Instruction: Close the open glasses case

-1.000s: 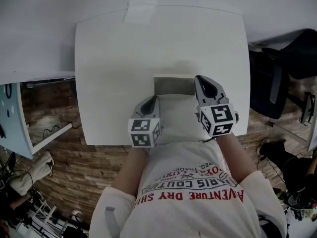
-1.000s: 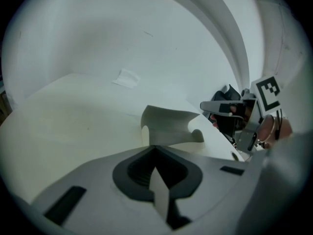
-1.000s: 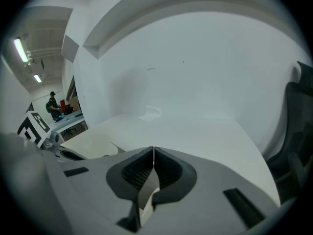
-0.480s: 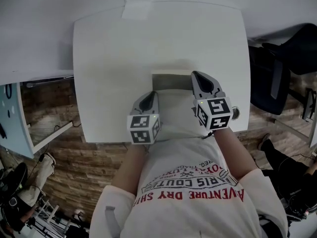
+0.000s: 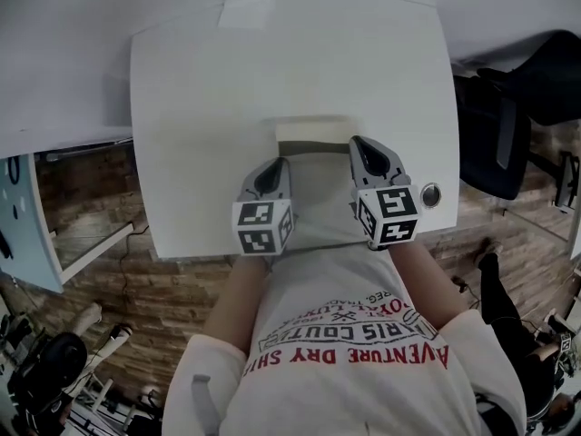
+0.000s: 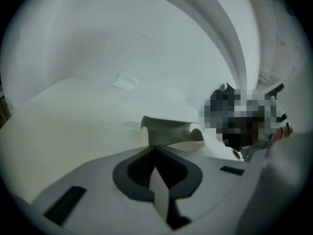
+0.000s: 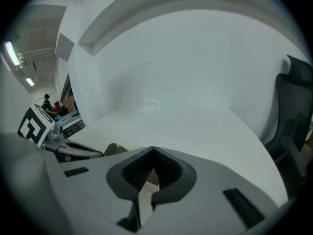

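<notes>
White worktop (image 5: pixel 200 107) underneath, brick-pattern floor (image 5: pixel 136 316) past its near edge. Find the white fold-over glasses case with grey lining (image 5: pixel 313 139) lying open directly ahead of both tools, between their tips, with its grey trough (image 6: pixel 166 131) just beyond the left tool's nose. Note the left tool (image 5: pixel 270 176) pinched together on a thin pale sheet (image 6: pixel 160 196), and the right tool (image 5: pixel 366 149) likewise closed on a pale edge (image 7: pixel 145 199). Judge both to be the near flap of the glasses case, though hard to confirm from so little of it in sight.

Read the step as carrying that flap up and forward over the trough.
- Raise both tools together and at one height, so as not to twist the flap.
- Sweep forward in an arc about the fold line, not straight ahead, to avoid shoving the light case away across the smooth worktop.
- Lay the flap squarely on the far side, ahead of both tips, then press down before letting go.
- Expect a slip if either pinch sits too near the flap's rim; grip firmly through the fold.
- Watch for the right tool leading, standing a little farther forward than the left.
</notes>
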